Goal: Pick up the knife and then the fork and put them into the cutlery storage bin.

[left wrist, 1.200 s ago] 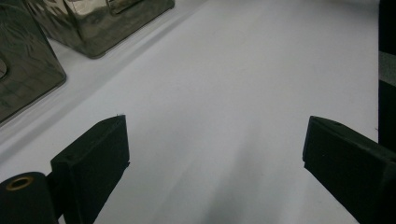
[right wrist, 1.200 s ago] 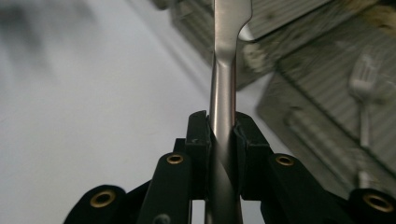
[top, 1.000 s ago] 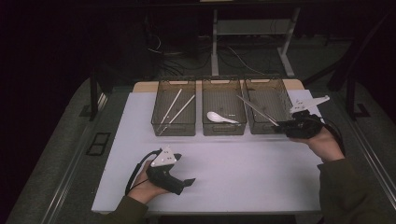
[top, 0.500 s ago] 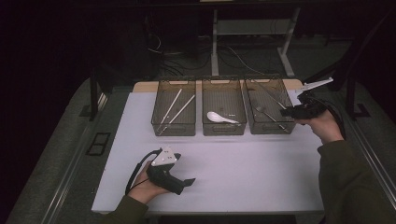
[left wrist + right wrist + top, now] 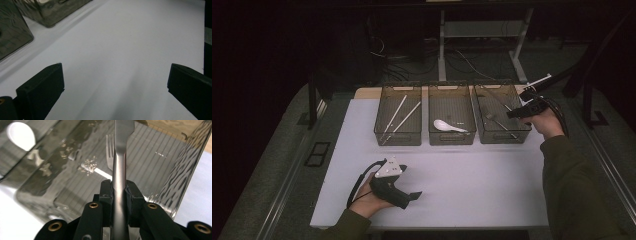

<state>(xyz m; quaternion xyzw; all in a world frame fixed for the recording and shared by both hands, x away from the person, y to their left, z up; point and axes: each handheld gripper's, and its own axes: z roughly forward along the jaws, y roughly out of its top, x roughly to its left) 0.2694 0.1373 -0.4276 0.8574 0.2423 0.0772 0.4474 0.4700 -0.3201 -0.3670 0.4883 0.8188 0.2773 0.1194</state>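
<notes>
1. High view shows a white table top (image 5: 472, 180) set on a dark grey carpeted floor (image 5: 277, 170); the room beyond is dim, with loose cables (image 5: 412, 62) and the pale legs of a metal frame (image 5: 442, 40) behind the table.
2. Three smoky see-through bins stand side by side along the far edge of the white surface: the left bin (image 5: 398, 121) holds two pale chopsticks (image 5: 404, 116), the middle bin (image 5: 451, 121) holds a white spoon (image 5: 447, 126), and the right bin (image 5: 501, 119) holds a fork (image 5: 494, 120) lying on its ribbed floor.
3. A strip of bare wood (image 5: 364, 93) peeks out just behind the left bin.
4. The right gripper (image 5: 526, 106) is held in the air at the right bin's outer side, above its rim. In the right gripper view its black jaws are pressed tight on the flat handle of a metal utensil (image 5: 119, 182), which points up and away over the right bin (image 5: 155, 165); its working end runs out of the frame, so I cannot tell what kind it is.
5. The left gripper (image 5: 404, 192) rests low on the near part of the white surface, well apart from the bins. In the left gripper view its jaws stand wide apart with only bare white table (image 5: 130, 50) between them.
</notes>
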